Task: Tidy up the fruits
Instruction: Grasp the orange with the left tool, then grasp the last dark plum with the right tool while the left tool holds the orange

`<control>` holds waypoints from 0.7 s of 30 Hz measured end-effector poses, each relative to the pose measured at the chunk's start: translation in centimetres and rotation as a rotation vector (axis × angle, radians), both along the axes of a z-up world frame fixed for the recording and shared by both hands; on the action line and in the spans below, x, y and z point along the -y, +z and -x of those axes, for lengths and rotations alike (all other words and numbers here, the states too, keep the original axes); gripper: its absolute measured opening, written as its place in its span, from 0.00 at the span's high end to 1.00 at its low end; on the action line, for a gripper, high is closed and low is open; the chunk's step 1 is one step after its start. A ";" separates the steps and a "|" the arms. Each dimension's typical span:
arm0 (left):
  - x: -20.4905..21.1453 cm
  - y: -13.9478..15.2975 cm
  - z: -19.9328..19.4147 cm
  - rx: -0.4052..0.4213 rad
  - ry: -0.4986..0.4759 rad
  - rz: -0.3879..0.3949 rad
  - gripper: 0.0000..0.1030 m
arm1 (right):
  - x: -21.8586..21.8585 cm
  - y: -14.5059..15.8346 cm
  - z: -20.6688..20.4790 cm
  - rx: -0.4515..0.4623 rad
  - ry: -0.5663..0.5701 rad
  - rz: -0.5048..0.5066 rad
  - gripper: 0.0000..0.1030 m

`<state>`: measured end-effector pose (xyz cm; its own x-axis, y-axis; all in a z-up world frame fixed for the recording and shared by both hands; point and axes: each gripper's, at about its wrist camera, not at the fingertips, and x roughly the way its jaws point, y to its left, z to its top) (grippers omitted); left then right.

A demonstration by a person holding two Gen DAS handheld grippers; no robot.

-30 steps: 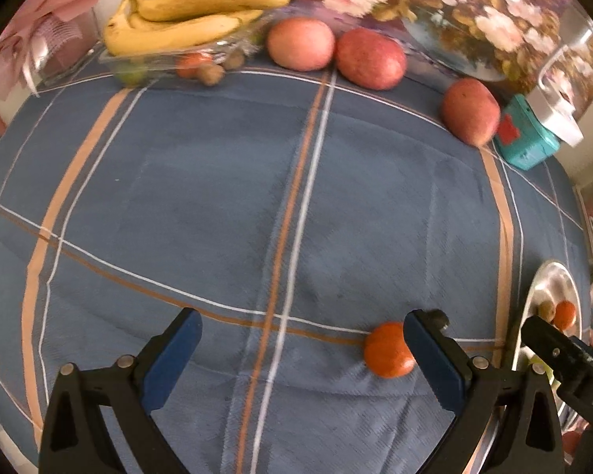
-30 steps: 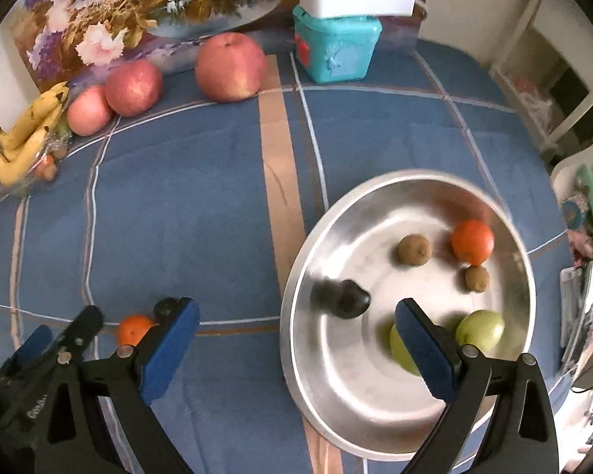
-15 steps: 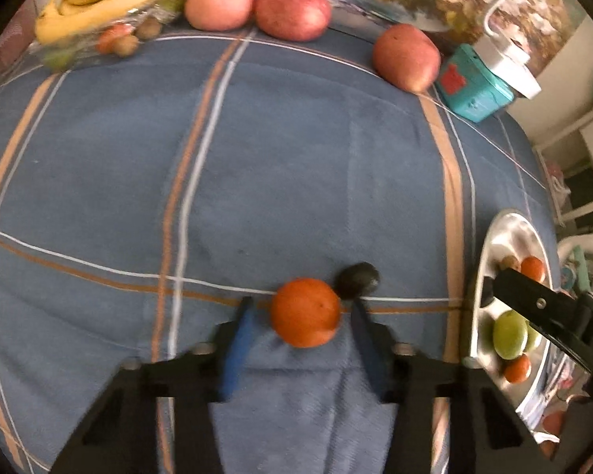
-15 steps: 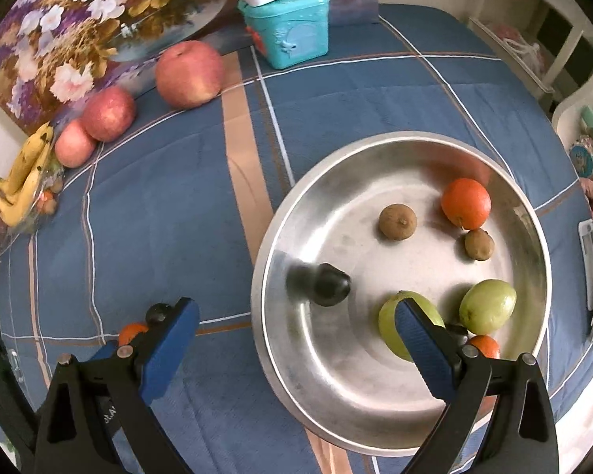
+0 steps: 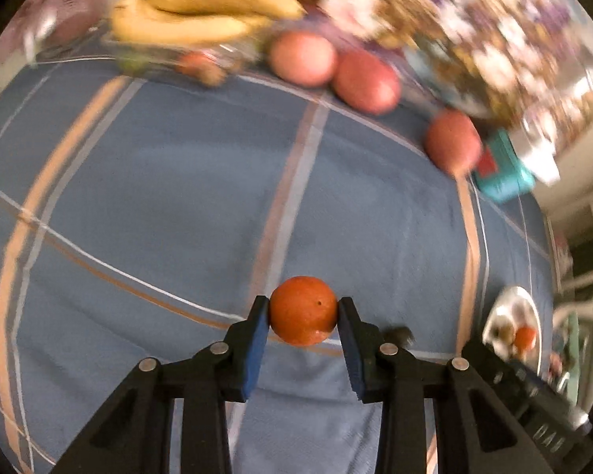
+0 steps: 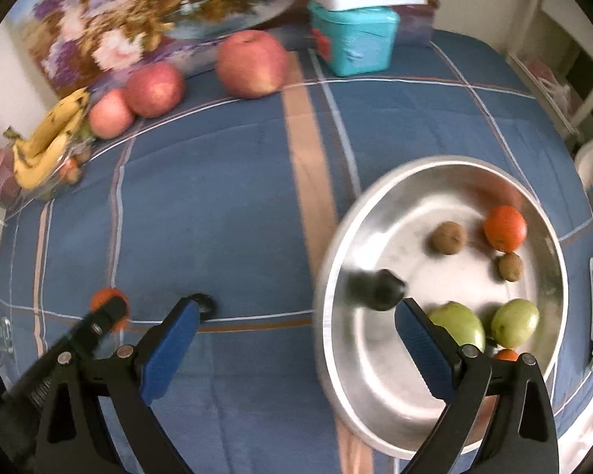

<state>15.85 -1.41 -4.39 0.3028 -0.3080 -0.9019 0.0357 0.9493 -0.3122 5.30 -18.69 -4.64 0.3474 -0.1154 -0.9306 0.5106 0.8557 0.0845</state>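
My left gripper (image 5: pixel 302 322) is shut on an orange tangerine (image 5: pixel 303 310) and holds it just above the blue checked cloth. The tangerine also shows in the right wrist view (image 6: pixel 106 300), partly behind the left gripper. My right gripper (image 6: pixel 296 328) is open and empty, over the left rim of the steel bowl (image 6: pixel 332 355). The bowl holds a tangerine (image 6: pixel 505 227), two green fruits (image 6: pixel 514 322), two brown kiwis (image 6: pixel 447 237) and a dark fruit (image 6: pixel 383 294). A small dark fruit (image 6: pixel 204 302) lies on the cloth by the right gripper's left finger.
Three red apples (image 6: pixel 252 63) and a banana bunch (image 6: pixel 45 142) on a clear tray line the far edge. A teal box (image 6: pixel 354 37) with a white device on top stands at the back. The bowl shows small in the left wrist view (image 5: pixel 514 326).
My left gripper moved over the tangerine, closed on it and lifted it. The right gripper shifted left, over the bowl's left rim.
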 end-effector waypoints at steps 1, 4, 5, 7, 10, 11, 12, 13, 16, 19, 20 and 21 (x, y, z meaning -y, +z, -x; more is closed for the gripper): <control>-0.9 0.3 -0.3 0.008 0.024 0.006 0.64 | -0.6 -0.1 -0.3 0.001 0.020 -0.003 0.04; -2.6 0.5 -0.9 0.019 0.068 0.016 0.64 | -2.0 -0.3 -1.1 -0.009 0.051 0.004 0.04; -3.3 0.5 -1.1 0.019 0.086 0.021 0.64 | -2.4 -0.4 -1.4 -0.014 0.063 0.010 0.04; -4.3 0.4 -1.4 0.011 0.108 0.031 0.64 | -3.5 -0.6 -1.9 -0.024 0.080 0.019 0.04; -5.5 0.0 -1.8 -0.009 0.145 0.055 0.64 | -4.7 -1.0 -2.6 -0.032 0.097 0.023 0.04; -5.9 -0.1 -1.6 -0.011 0.150 0.057 0.64 | -5.2 -1.2 -2.9 -0.036 0.105 0.025 0.04; -6.1 -0.2 -1.8 -0.014 0.155 0.062 0.64 | -5.6 -1.4 -3.1 -0.040 0.111 0.026 0.04; -6.4 -0.2 -1.6 -0.016 0.158 0.065 0.64 | -5.7 -1.5 -3.4 -0.043 0.114 0.026 0.04; -6.5 -0.3 -1.5 -0.022 0.164 0.080 0.64 | -6.6 -2.1 -3.9 -0.054 0.125 0.023 0.04; -6.6 -0.4 -1.4 -0.030 0.161 0.088 0.64 | -6.7 -2.8 -4.0 -0.065 0.131 0.022 0.04; -6.5 -0.5 -1.4 -0.036 0.160 0.092 0.64 | -6.7 -3.3 -4.1 -0.072 0.133 0.023 0.04; -6.5 -0.6 -1.4 -0.039 0.162 0.094 0.64 | -6.6 -3.6 -4.2 -0.077 0.134 0.022 0.04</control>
